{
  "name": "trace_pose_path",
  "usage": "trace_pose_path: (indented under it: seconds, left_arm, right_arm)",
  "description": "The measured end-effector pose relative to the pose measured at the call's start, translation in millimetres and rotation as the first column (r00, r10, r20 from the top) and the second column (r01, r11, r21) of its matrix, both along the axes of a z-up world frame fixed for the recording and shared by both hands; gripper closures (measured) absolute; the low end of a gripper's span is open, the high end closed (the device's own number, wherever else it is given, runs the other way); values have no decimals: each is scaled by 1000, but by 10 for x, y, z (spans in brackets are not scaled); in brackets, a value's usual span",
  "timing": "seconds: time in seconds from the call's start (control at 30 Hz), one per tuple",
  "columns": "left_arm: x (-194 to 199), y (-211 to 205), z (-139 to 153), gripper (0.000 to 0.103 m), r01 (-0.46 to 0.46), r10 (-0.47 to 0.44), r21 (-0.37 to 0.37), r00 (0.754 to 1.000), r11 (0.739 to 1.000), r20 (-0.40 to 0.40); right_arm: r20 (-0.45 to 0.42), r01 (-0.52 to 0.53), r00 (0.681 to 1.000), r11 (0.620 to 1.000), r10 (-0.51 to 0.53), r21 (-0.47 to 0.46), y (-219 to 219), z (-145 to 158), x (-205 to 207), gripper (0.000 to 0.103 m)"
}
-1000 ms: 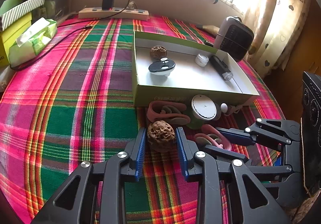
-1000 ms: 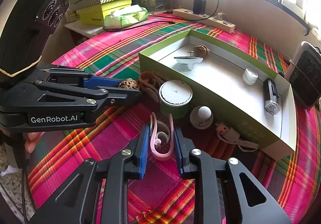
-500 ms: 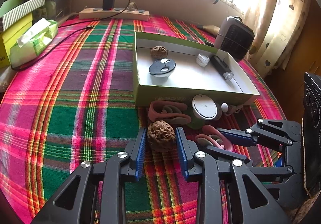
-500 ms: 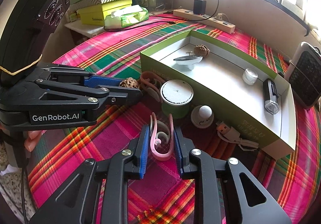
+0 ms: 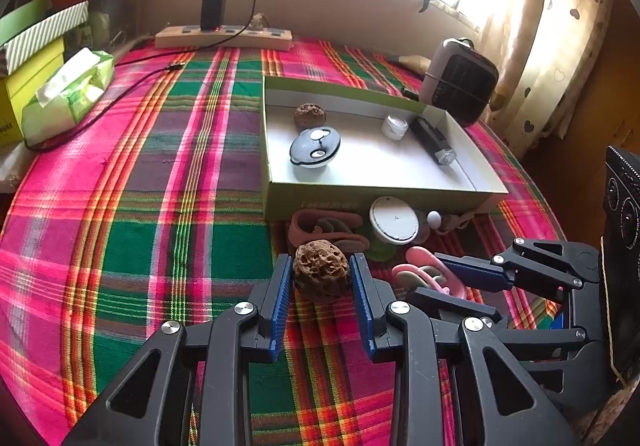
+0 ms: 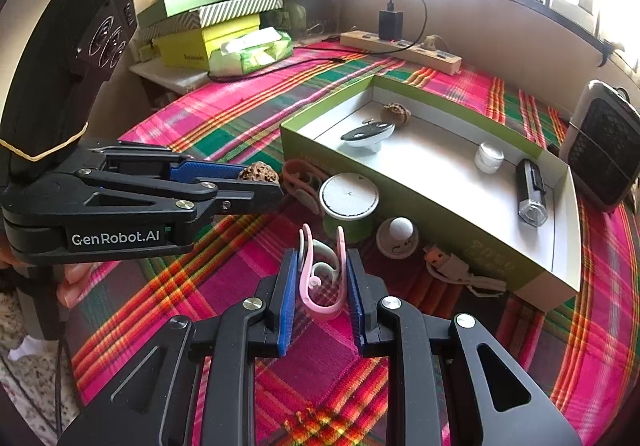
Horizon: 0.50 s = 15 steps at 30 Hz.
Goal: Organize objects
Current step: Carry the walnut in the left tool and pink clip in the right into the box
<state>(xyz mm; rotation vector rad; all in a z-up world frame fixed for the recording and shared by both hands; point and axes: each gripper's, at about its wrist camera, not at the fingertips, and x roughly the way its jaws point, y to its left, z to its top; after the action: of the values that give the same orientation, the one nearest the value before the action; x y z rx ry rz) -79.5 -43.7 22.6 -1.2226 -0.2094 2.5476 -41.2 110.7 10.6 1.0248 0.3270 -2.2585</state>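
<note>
Left gripper [image 5: 322, 278] clamps a brown walnut [image 5: 321, 275], lower centre of frame, just over the plaid desk [image 5: 140, 246]. Right gripper [image 6: 322, 273] pinches a pink clip [image 6: 320, 278], lower centre. Beyond both: round white-lidded tin [image 6: 349, 197], then green tray [image 6: 460, 218] at centre right holding a second walnut [image 6: 396, 113] and a black torch [image 6: 530, 186].
</note>
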Motion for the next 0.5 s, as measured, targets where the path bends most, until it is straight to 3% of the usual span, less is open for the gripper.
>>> trace_pose_path:
  seconds: [0.5]
  left_arm:
    - [-27, 120, 237, 76, 28, -29, -11, 998, 1000, -58]
  right_arm:
    - [-23, 59, 998, 996, -61, -59, 160, 228, -55, 79]
